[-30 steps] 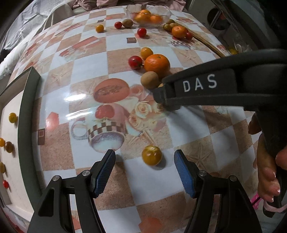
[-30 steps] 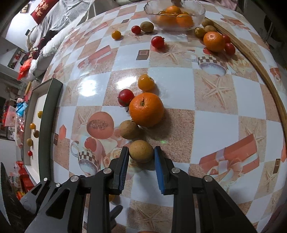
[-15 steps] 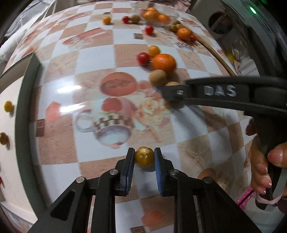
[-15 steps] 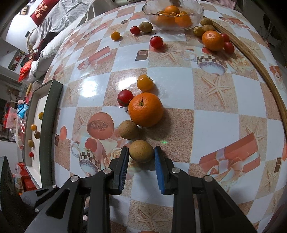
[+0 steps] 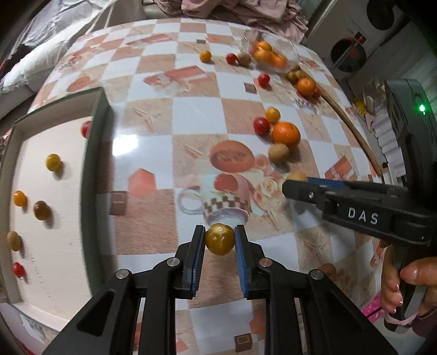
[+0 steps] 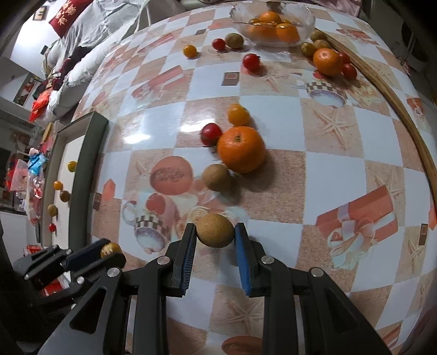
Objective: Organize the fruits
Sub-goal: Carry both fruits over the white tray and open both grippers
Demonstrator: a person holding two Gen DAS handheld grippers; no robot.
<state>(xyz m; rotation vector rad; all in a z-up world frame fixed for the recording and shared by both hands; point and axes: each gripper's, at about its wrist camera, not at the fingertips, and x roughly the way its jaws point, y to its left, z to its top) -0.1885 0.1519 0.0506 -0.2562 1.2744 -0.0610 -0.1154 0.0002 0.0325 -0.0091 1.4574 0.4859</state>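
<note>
My left gripper point(image 5: 220, 240) is shut on a small yellow-brown tomato point(image 5: 220, 239) and holds it above the checked tablecloth; it also shows in the right wrist view point(image 6: 109, 252). My right gripper point(image 6: 215, 232) is shut on a brown round fruit point(image 6: 215, 230), lifted off the table; it shows at the right of the left wrist view point(image 5: 296, 181). A white tray with a dark rim point(image 5: 98, 153) at the left holds several small fruits. A large orange point(image 6: 241, 148), a brown fruit point(image 6: 217, 177), a red tomato point(image 6: 210, 132) and a yellow tomato point(image 6: 238, 114) lie mid-table.
A glass bowl point(image 6: 273, 21) with oranges stands at the far edge, with loose tomatoes, brown fruits and another orange point(image 6: 327, 61) around it. A wooden hoop point(image 6: 393, 106) runs along the right side. Bedding and clutter lie beyond the table's left edge.
The left gripper closed on the yellow-brown tomato and lifted it, swinging left so the tray fills more of its view. The right gripper lifted the brown fruit back from the pile.
</note>
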